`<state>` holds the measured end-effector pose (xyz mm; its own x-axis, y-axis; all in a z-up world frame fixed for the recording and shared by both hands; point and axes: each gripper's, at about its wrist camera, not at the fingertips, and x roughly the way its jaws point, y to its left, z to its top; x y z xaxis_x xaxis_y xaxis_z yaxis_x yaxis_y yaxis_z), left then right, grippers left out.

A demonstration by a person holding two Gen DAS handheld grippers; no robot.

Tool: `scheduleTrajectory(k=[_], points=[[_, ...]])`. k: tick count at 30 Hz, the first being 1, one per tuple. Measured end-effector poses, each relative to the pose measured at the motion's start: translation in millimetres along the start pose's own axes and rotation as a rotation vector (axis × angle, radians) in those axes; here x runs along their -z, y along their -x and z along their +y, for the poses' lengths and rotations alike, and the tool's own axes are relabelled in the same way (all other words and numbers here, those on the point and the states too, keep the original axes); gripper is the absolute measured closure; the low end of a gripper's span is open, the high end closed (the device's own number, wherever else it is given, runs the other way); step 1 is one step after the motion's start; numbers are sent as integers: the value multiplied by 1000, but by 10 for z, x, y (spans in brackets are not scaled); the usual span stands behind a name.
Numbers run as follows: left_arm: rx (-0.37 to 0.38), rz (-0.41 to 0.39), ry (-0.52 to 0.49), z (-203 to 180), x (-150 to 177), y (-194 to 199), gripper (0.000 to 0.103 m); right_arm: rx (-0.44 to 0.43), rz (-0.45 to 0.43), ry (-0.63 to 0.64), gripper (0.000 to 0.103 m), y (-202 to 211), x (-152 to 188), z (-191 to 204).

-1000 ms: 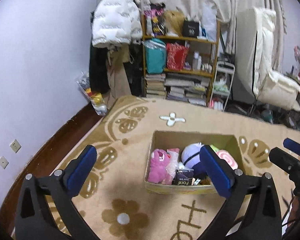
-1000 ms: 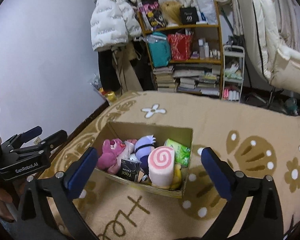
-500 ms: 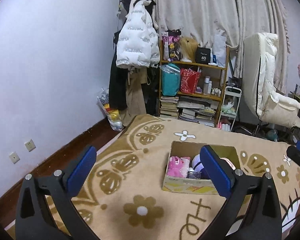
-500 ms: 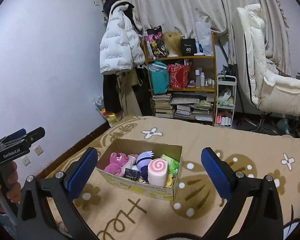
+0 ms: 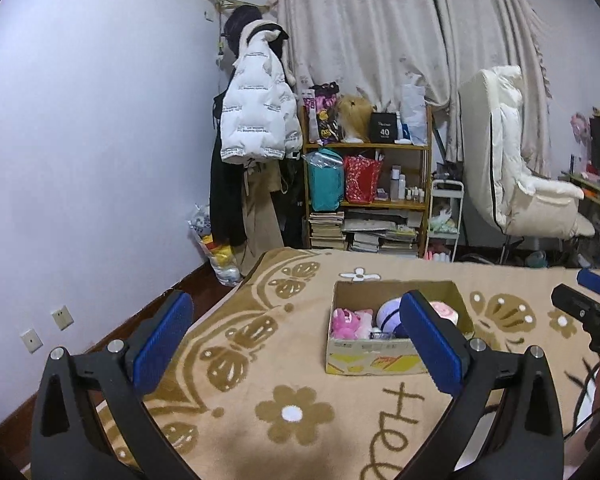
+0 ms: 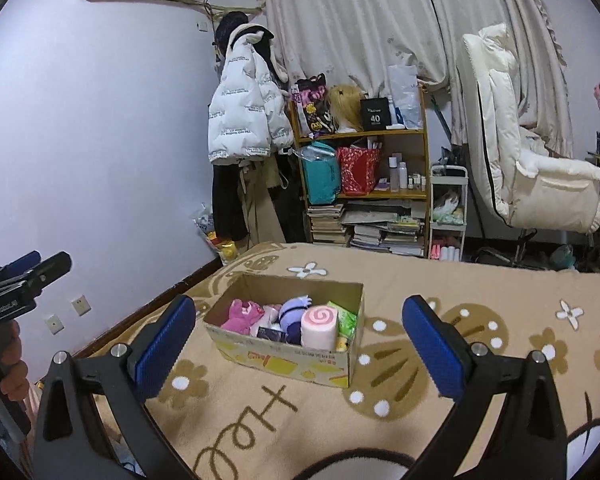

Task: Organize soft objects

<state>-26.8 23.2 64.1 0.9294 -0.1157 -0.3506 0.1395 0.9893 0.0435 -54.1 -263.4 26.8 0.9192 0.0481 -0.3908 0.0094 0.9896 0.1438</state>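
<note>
A cardboard box (image 6: 284,356) stands on a tan patterned blanket (image 6: 440,288); it also shows in the left wrist view (image 5: 372,356). It holds a pink plush (image 6: 242,314), a purple plush (image 6: 294,312), a pink swirl roll (image 6: 319,326), a green pack (image 6: 346,320) and a dark packet (image 6: 271,334). My left gripper (image 5: 296,340) is open and empty, well back from the box. My right gripper (image 6: 298,342) is open and empty, also back from it. Each gripper shows at the edge of the other's view.
A bookshelf (image 5: 366,184) with bags, bottles and books stands behind the blanket. A white jacket (image 5: 260,120) hangs at the wall. A white chair (image 5: 516,168) is at the right, a small white cart (image 5: 444,216) beside the shelf.
Both grippers have pulled up and back from the box; it now looks smaller and farther. Both stay open and empty. The box contents have not moved.
</note>
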Motion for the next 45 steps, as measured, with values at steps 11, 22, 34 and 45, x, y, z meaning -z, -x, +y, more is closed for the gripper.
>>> scheduleTrajectory(k=[11,22,34,45], points=[[28,72,-48,-130,251,-258,1,41,35,13,0,-86,275,-67],[58,117,-44,-135,386,-402,1,48,79,8,0,-208,404,-136],[57,142,-52,-152,420,-461,1,50,113,-9,0,-256,463,-169],[57,146,-58,-172,429,-473,1,57,119,-24,0,-284,456,-201]])
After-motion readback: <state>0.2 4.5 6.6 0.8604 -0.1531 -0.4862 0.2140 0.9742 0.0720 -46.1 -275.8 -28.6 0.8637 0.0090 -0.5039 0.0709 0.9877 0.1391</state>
